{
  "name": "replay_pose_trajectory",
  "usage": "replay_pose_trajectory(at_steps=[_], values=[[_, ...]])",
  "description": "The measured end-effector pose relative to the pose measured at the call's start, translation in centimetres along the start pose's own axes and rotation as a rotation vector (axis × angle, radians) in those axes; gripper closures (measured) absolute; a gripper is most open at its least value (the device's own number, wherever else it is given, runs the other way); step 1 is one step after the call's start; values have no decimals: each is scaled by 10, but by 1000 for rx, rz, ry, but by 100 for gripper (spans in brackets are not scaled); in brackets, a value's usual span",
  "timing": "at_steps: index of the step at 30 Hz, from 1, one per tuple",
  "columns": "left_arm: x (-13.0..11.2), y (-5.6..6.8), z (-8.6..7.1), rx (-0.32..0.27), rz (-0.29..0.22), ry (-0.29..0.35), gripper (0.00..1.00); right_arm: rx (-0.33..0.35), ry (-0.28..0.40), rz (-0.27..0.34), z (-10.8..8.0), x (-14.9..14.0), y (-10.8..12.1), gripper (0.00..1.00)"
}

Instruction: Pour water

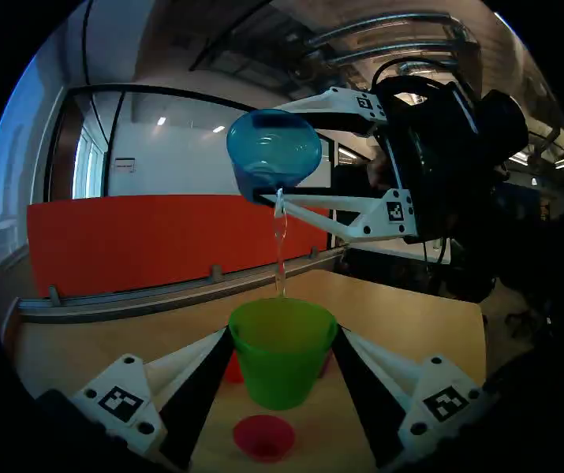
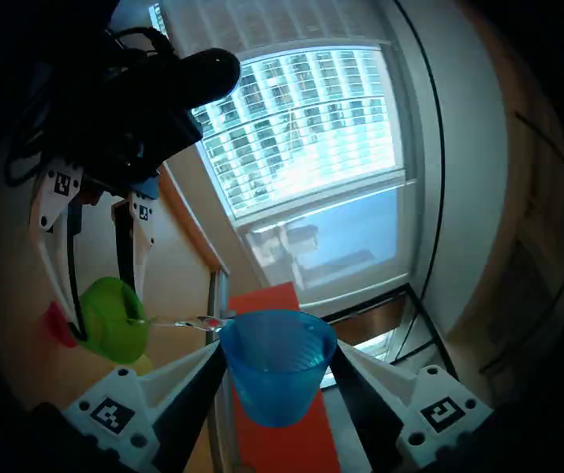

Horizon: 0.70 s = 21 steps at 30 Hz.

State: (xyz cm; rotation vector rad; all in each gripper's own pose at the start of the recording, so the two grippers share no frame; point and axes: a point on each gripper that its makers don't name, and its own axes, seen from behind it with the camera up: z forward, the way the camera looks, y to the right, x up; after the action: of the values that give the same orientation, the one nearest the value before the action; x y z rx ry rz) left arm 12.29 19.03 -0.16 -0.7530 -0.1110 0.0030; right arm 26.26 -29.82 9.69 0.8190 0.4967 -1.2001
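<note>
Green cup [image 1: 282, 355], in the left gripper view, sits upright in the left gripper [image 1: 282, 340], both fingers squeezing its sides, over the wooden table [image 1: 408, 315]. Above it the blue cup [image 1: 274, 154] tips, and a thin water stream [image 1: 280, 244] falls inside the green rim. Pouring looks under way; I cannot tell how full it is. A red cup [image 1: 264, 437] lies near below. In the right gripper view, the right gripper [image 2: 278, 359] pinches the blue cup on both sides, with open air around.
</note>
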Motion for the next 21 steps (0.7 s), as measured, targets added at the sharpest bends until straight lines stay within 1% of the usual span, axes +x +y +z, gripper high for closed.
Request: replay_pose_trajectory(at_steps=[21], values=[[0, 0, 1, -2, 0, 1, 13, -11, -5, -69, 2, -2, 4, 10]])
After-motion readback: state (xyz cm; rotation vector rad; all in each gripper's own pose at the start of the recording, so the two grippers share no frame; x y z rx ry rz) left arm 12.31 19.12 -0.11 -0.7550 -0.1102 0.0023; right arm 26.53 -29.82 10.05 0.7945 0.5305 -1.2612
